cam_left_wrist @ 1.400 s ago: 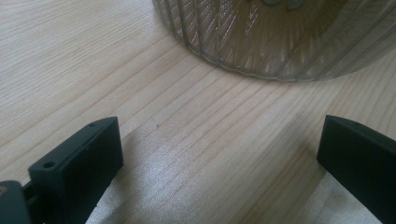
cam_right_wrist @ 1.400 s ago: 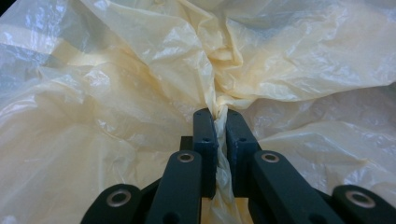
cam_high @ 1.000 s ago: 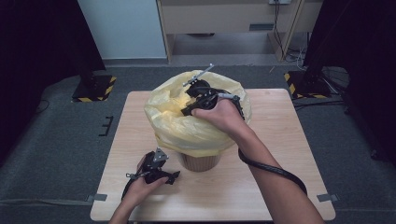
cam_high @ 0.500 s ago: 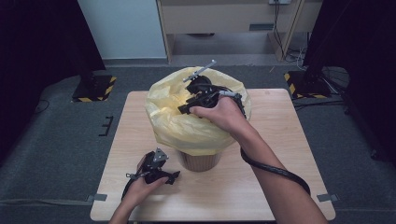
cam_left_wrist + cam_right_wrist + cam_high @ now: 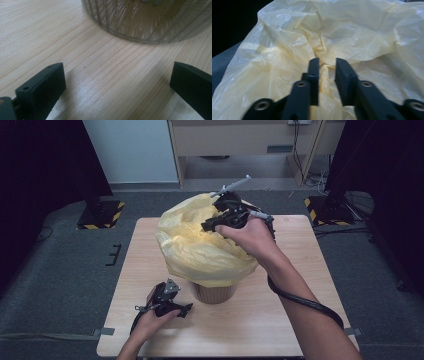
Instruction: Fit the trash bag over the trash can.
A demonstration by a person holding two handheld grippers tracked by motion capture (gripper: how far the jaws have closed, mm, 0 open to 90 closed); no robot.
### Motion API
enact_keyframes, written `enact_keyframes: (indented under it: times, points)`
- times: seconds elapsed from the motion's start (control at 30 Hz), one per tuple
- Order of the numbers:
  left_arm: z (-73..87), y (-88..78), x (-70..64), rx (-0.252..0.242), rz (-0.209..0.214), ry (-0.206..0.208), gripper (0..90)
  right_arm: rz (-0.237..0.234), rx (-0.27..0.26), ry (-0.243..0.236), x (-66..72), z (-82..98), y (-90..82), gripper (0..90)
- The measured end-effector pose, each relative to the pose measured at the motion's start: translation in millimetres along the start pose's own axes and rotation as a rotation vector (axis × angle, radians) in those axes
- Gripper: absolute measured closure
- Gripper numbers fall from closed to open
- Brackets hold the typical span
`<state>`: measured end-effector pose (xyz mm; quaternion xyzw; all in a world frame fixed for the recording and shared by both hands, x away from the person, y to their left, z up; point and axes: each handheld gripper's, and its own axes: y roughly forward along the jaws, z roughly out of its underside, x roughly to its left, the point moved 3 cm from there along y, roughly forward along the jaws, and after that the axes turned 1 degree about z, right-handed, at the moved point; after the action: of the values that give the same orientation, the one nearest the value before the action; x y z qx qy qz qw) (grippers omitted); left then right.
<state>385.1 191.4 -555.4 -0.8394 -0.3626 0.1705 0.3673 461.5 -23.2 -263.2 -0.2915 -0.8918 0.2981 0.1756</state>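
My right gripper (image 5: 326,65) has just been closing and now pinches a fold of the yellow bag (image 5: 352,32). At seven o'clock from the bin (image 5: 150,20), my left gripper (image 5: 117,75) stands wide, holding nothing.

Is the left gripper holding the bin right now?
No: in the left gripper view the left gripper has its jaws wide apart over bare table, with the ribbed bin ahead and untouched.

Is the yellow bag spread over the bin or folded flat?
Spread. The yellow bag billows loosely over the ribbed bin, hiding its top; the right gripper pinches a fold of it.
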Motion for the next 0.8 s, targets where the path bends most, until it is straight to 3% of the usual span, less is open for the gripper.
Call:
enact_keyframes:
  times: [0.23,0.8]
  points:
    - [0.1,0.1,-0.1,-0.001,-0.001,-0.001,0.0,-0.015,-0.022,0.071,-16.1,8.7,-22.7,90.0]
    - [0.1,0.1,-0.1,-0.004,-0.003,-0.002,0.0,0.013,-0.109,0.153,-52.1,37.1,-81.0,90.0]
